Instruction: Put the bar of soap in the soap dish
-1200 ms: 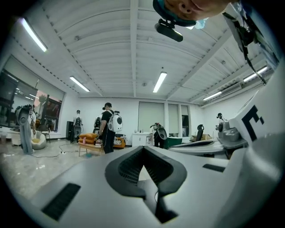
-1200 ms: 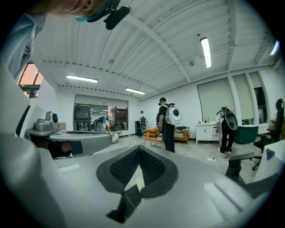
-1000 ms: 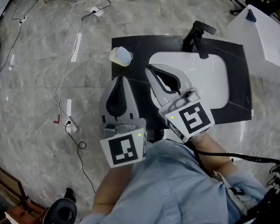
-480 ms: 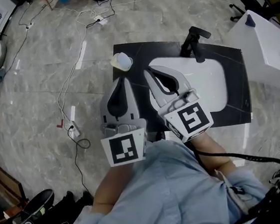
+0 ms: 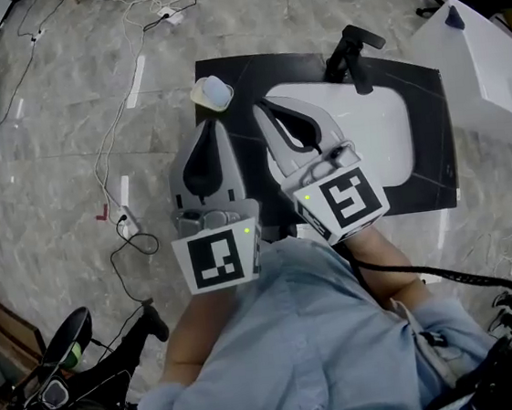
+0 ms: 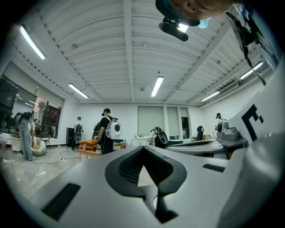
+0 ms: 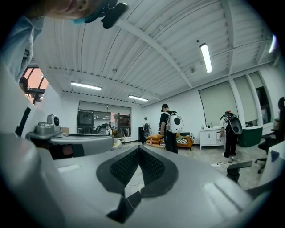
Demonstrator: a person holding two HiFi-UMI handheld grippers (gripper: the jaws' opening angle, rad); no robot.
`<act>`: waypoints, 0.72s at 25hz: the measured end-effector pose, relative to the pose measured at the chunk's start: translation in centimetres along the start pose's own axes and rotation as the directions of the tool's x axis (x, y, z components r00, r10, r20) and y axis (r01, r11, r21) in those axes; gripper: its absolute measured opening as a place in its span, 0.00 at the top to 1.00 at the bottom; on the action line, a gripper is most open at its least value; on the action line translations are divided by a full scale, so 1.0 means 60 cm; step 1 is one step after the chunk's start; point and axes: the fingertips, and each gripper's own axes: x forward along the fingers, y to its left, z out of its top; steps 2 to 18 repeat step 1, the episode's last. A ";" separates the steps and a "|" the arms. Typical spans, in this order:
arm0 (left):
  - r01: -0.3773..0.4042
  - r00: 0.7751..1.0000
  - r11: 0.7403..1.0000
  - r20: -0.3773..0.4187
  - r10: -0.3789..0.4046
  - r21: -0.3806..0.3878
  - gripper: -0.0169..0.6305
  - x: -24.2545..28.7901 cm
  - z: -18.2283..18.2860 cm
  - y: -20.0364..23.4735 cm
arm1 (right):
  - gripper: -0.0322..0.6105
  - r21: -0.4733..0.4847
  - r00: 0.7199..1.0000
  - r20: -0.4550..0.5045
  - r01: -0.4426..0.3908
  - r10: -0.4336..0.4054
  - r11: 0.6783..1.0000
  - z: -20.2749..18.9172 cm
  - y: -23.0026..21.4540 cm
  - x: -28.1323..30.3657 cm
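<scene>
**Left gripper** [image 5: 213, 123]: fingers [image 6: 89, 178] are closed tip to tip, with nothing between them.

**Right gripper** [image 5: 258, 109]: fingers [image 7: 75, 178] are likewise fully closed and empty.

**Posture:** both are held level and side by side, close to the person's body, pointing across the black tabletop [image 5: 431, 124]. I judge this a rest posture, since neither gripper is engaged with anything.

**Dish and soap:** the dish [image 5: 199, 96] stands at the tabletop corner, just ahead of the left fingertips and ahead-left of the right ones, untouched. A pale block that appears to be the soap [image 5: 216, 90] lies in it. It is too small in the head view to confirm. If it is the soap, the placement is already made, which would account for the idle, closed fingers.

**Surroundings:** the white basin [image 5: 386, 139] lies to the right of the right fingers. The tap [image 5: 350, 49] stands beyond them.

**Against the frame one second earlier:**
- The fingers, dish and basin keep the same relation to one another.
- The whole group sits slightly higher and further left in view, which suggests the head camera shifted rather than the grippers.
- The floor clutter at lower left has changed.
</scene>
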 end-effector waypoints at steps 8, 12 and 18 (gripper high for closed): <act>0.000 1.000 1.000 -0.001 0.000 -0.002 0.96 0.004 -0.002 0.002 | 0.95 0.002 1.000 -0.001 0.000 0.000 1.000 -0.003 -0.002 0.003; 0.000 1.000 1.000 -0.001 0.000 -0.002 0.96 0.004 -0.002 0.002 | 0.95 0.002 1.000 -0.001 0.000 0.000 1.000 -0.003 -0.002 0.003; 0.000 1.000 1.000 -0.001 0.000 -0.002 0.96 0.004 -0.002 0.002 | 0.95 0.002 1.000 -0.001 0.000 0.000 1.000 -0.003 -0.002 0.003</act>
